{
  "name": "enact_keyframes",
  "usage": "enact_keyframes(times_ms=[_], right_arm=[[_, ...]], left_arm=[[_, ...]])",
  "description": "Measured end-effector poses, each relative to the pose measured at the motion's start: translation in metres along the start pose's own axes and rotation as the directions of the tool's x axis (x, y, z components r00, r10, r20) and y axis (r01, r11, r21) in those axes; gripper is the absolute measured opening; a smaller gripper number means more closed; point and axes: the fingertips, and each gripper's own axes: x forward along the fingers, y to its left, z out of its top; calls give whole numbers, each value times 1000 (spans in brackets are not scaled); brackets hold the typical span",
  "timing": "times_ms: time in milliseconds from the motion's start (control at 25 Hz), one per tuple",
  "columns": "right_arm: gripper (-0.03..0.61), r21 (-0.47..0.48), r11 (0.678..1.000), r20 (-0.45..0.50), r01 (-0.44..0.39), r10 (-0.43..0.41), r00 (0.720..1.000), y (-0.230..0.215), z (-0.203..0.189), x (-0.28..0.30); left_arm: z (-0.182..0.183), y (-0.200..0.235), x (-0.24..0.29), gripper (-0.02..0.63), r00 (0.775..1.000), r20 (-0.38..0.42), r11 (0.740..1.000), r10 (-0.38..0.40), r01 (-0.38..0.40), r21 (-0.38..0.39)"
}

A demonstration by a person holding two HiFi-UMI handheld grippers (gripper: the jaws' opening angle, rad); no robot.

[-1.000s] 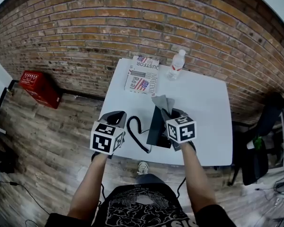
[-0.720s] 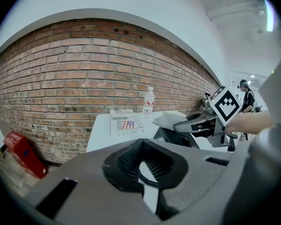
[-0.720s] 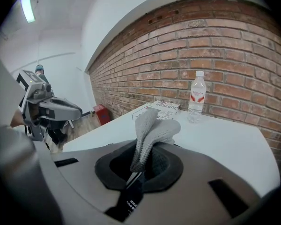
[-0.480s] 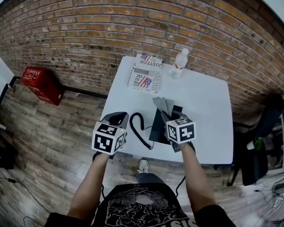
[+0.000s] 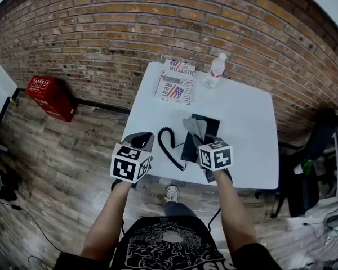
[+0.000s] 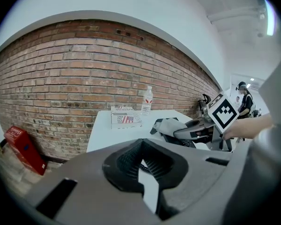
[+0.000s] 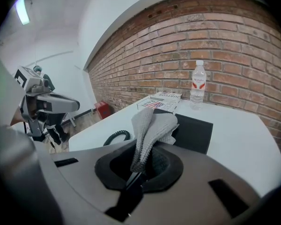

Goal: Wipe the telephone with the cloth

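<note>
One capped bottle stands on the table beyond the telephone; how full it is cannot be made out. The right claw pinches one grey cloth, which hides part of the telephone. The left claw, left of the telephone's coiled cord, is slightly spread and empty.

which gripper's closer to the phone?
Right. Right gripper, gripping the cloth, is over the telephone; left gripper sits left of it, past the coiled cord.
</note>
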Motion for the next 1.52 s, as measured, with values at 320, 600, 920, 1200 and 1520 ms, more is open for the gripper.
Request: enact_keyframes(times_ms=[320,600,920,1200,1520], right_arm=[[11,19,1000,-30,-8,8,1000,12,-15,-4],[11,22,1000,-51,-12,13,999,23,-32,-6],[11,34,999,-72,-20,22,997,37,-50,-11],[11,51,998,-82,-24,28,996,48,-67,-14],[11,48,998,-105,-31,35,994,63,-85,-19]], left_arm=[[-11,-1,-15,6,1000,-2,1000,-2,2,-10],[-21,-6,-25,6,1000,0,1000,-6,6,-16],[-33,-12,-41,6,1000,-10,1000,-8,8,-18],[-46,-13,-54,6,1000,-18,1000,-2,2,-18],[-55,-15,-65,6,1000,-24,1000,-3,2,-21]])
